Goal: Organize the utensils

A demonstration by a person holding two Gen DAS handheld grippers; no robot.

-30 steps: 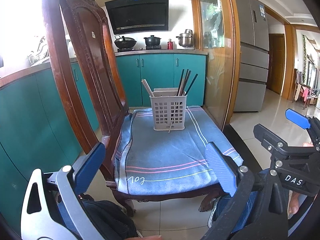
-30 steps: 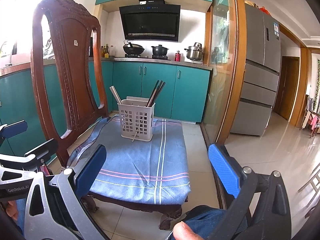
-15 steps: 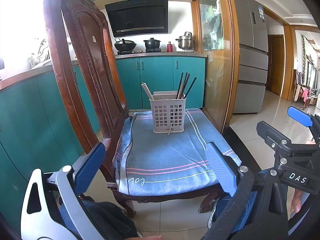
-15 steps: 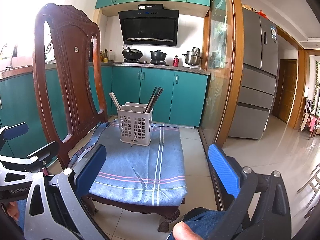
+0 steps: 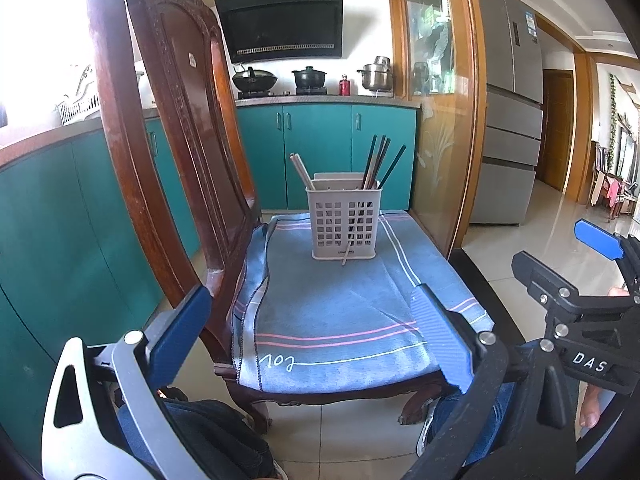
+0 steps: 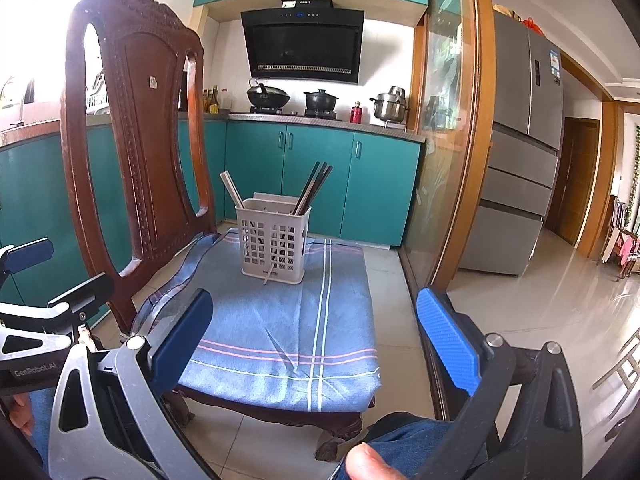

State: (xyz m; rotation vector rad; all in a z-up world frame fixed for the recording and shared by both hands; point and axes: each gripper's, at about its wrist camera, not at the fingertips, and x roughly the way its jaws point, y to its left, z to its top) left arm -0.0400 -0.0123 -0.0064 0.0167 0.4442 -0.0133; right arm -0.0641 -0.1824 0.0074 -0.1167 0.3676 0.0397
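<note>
Evidently the dark chopsticks [image 5: 378, 162] (light, stiff, slippery) are best pinched near their tops; left gripper [image 5: 308, 332] and right gripper [image 6: 314, 336] are held spread, empty.

Dark carved wooden chair [image 5: 176, 152], seat draped with a blue striped cloth [image 5: 340, 312]. Behind, teal base cabinets [image 5: 320, 152] under a counter carrying a black wok [image 5: 255, 79], a black lidded pot [image 5: 308, 77], a small red canister [image 5: 344, 85] and a steel pot [image 5: 376, 76]. Black range hood [image 5: 282, 22] above. Grey refrigerator [image 6: 520, 152] at right, on pale floor tiles [image 6: 540, 312].
</note>
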